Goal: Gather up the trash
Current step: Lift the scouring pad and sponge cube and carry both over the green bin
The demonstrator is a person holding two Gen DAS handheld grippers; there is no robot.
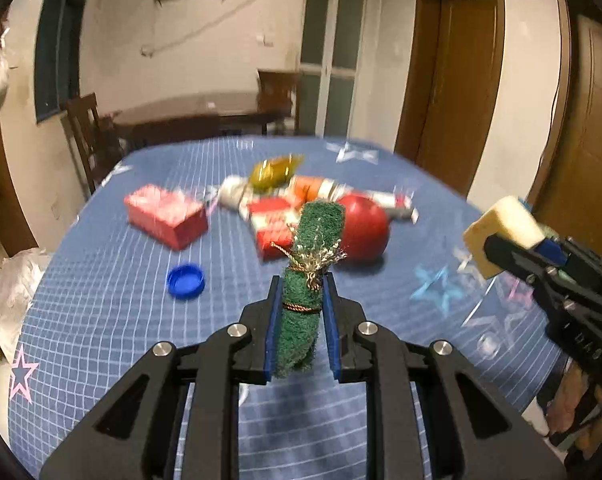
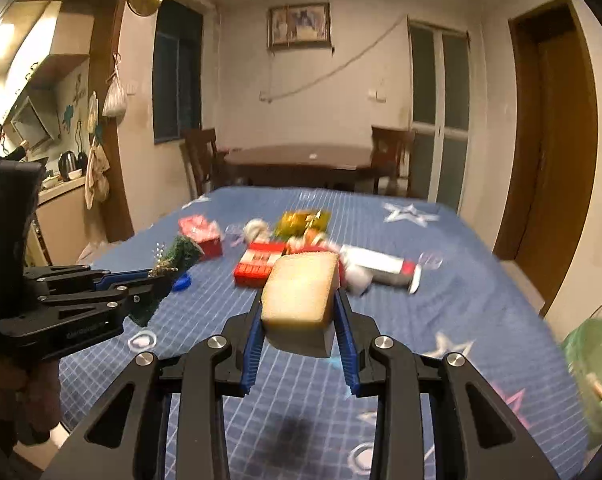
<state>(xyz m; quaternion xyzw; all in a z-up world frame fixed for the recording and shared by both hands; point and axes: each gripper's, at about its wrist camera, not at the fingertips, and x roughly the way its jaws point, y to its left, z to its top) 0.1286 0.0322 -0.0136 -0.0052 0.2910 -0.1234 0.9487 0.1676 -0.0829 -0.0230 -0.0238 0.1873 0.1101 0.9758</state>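
Clamping a rolled green scouring pad (image 1: 303, 300) tied with gold cord, the left tool (image 1: 301, 320) holds it upright above the table (image 1: 101, 320) — blue checked cloth with stars. The right tool (image 2: 299, 320) grips a pale yellow sponge (image 2: 301, 300) between its blue pads, also lifted clear. Behind them lie red boxes (image 1: 165, 216), a blue bottle cap (image 1: 185, 281) and other blurred litter.

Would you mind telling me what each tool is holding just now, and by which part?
The left tool grips a rolled green scouring pad by its lower half. The right tool grips a pale sponge by its two sides.
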